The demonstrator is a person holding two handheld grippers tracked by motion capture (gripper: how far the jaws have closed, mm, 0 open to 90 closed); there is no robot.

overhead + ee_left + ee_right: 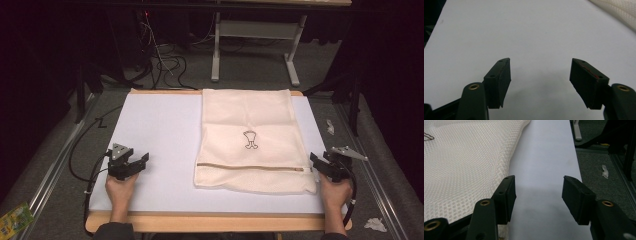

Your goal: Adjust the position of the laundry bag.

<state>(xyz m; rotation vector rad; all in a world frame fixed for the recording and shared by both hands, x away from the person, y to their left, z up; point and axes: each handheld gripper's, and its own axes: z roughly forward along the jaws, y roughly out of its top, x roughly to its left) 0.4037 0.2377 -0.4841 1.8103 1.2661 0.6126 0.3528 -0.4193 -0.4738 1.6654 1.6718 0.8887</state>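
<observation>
Bag: the cream mesh bag lies flat on the white table sheet, from the centre out toward 3 o'clock, its zipper seam running across the near part and a small dark emblem at its middle.
Right gripper: we see the right gripper at the bag's 4 o'clock corner, jaws spread wide with nothing between them; in the right gripper view one jaw sits just at the mesh edge, the other over bare sheet.
Left gripper: the left gripper rests near 8 o'clock, well apart from the bag, jaws likewise parted and empty.
Risk, grip: we judge a pinch here could catch only one mesh layer, or close on sheet beside the edge.
Risk, drag: pulling from one corner alone could skew or bunch the bag.
Pose: both hands low at the near edge, forearms entering from 6 o'clock, grippers pointing forward and slightly inward.
</observation>
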